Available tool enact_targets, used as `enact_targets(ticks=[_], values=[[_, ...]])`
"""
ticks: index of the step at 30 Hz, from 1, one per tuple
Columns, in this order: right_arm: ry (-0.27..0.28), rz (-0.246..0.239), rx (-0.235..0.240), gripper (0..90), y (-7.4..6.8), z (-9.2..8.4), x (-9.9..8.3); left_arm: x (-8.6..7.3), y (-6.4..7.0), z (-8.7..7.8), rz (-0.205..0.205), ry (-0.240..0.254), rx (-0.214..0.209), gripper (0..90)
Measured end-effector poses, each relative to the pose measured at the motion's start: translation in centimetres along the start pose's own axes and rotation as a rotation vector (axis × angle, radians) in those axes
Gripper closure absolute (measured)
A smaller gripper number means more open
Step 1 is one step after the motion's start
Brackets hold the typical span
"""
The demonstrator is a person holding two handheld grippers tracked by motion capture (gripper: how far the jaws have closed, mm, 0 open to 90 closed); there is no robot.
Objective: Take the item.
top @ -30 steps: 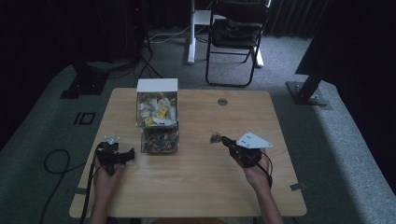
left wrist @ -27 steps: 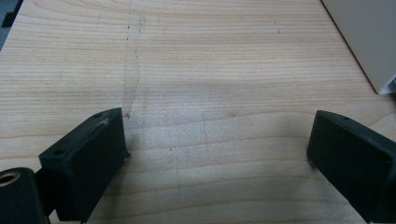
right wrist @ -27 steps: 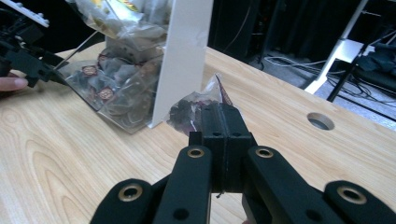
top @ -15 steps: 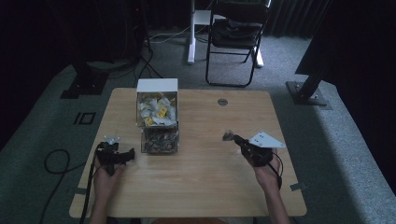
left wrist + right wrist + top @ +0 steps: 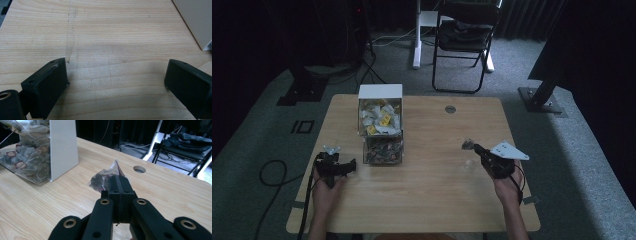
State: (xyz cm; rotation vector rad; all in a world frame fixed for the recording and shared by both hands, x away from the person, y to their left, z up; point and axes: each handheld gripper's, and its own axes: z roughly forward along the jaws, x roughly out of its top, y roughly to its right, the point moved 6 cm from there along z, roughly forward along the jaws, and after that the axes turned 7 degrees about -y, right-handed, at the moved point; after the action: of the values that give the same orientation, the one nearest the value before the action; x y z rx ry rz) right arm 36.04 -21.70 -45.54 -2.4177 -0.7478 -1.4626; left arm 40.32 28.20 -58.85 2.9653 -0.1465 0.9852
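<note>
left tongs [image 5: 343,167]: near desk edge, left of and just beside the dispenser's lower bin; spread wide, nothing between; in the left gripper view bare wood under them, dispenser's white side at upper right
desk [image 5: 432,200]: light wood, round hole [image 5: 450,109] right of dispenser near far edge
dispenser [image 5: 380,125]: landmark, left-centre of desk, white top and back, two clear bins stacked; upper holds pale and yellow packets, lower holds dark packets; in the right gripper view [image 5: 62,147] it stands at left
packet [image 5: 468,145]: well right of dispenser, clear wrap with dark contents, off the desk, pinched at one edge; in the right gripper view [image 5: 102,178] hangs at the tong tips
right tongs [image 5: 477,149]: well right of dispenser, pressed together on packet, tips aimed toward dispenser; grey plate on top
chair [image 5: 467,30]: on the floor behind the desk, right of dispenser, dark cloth on its seat
</note>
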Motion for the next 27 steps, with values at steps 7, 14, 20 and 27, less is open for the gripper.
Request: enact_targets(ticks=[7,14,20,27], values=[[0.002,0.014,-0.020,90.0,0.9,-0.6,-0.4,0.0,0.0,0.0,0.000,0.000,0.000,5.6],[-0.009,0.021,-0.040,90.0,1.7,-1.0,-1.1,0.0,0.0,0.0,-0.002,0.002,0.000,5.6],[-0.021,0.026,-0.049,90.0,2.1,-1.3,-1.6,0.0,0.0,0.0,-0.002,0.002,0.000,5.6],[-0.035,0.027,-0.038,65.8,2.0,-0.7,-1.9,0.0,0.0,0.0,-0.002,0.002,0.000,5.6]])
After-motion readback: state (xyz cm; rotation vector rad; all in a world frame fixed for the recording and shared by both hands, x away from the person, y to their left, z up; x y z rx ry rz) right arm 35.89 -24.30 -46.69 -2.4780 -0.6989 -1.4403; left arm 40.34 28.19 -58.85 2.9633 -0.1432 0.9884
